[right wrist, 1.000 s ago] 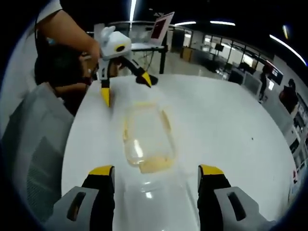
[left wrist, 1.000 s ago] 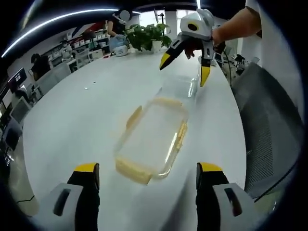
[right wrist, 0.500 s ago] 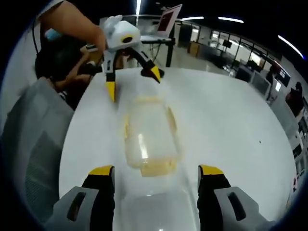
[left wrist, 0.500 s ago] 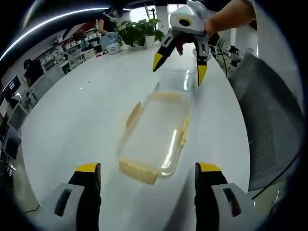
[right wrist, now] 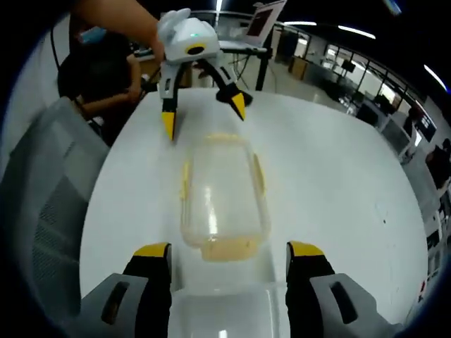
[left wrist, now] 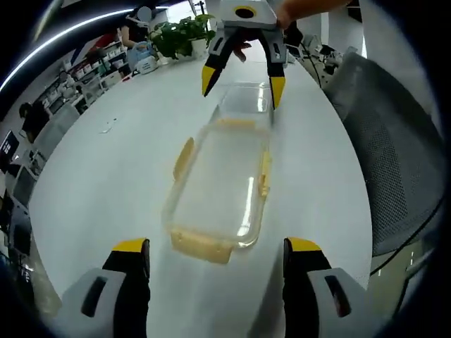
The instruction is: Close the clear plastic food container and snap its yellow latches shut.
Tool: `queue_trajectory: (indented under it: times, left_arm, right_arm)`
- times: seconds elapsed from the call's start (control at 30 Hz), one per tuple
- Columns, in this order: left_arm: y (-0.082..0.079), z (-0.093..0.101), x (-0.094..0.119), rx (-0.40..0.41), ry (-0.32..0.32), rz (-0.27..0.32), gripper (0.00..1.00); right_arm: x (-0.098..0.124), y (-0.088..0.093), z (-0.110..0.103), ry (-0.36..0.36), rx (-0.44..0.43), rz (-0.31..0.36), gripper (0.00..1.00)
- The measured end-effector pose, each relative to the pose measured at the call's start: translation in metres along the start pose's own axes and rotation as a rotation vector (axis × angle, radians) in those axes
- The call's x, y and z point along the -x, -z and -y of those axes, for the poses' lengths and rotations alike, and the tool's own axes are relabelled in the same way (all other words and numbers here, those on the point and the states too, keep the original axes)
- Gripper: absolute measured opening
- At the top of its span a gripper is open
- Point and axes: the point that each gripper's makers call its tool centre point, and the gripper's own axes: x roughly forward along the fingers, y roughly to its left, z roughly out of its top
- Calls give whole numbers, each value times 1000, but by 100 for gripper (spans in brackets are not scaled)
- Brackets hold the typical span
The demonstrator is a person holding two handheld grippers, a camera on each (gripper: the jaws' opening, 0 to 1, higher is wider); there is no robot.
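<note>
Left gripper point(left wrist: 215, 246): jaws wide apart, nothing held, low over the white table point(left wrist: 120, 155), just short of the near end of the clear container point(left wrist: 222, 179). Right gripper point(right wrist: 229, 250): also spread, empty, coming at the opposite end; its yellow tips in the left gripper view straddle a clear piece point(left wrist: 246, 98) lying past the container's far end, prob. the lid or a 2nd tub, can't tell which.

Container lies lengthwise betw. the two grippers, yellow latches point(left wrist: 183, 156) on long sides flared outward, end latch point(left wrist: 201, 246) also not snapped.

Step, as judged: approach/line-up, before any pressing. Next move prob. needs the lid seated square, then each latch pushed down w/ a jaw tip while the other gripper steadies the tub.

Room: table open toward the plant point(left wrist: 176, 32) side; table edge and grey chair point(left wrist: 394, 141) close on the other, so less margin there. Light tub may slide.
</note>
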Motion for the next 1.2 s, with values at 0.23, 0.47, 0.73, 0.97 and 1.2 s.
queue_trajectory:
  times: [0.23,0.47,0.73,0.97,1.2]
  left_arm:
    - [2,-3,-2,-31,4,-19,76]
    - [1,-9,-4,-38,14,-23,76]
    - [3,-13,-7,-111,43,-57,74]
    - [1,-18,-11,-163,60,-78,71]
    - [6,-18,-14,-217,86,-119,68]
  right_arm:
    - [-9,0,-2,-36,1,-27,65]
    - [-18,-1,-6,-67,-7,-52,65]
    - [-24,3,-5,-85,-10,-83,64]
    - [-28,10,-3,-93,0,-116,62]
    - [-32,16,-6,-112,21,-140,62]
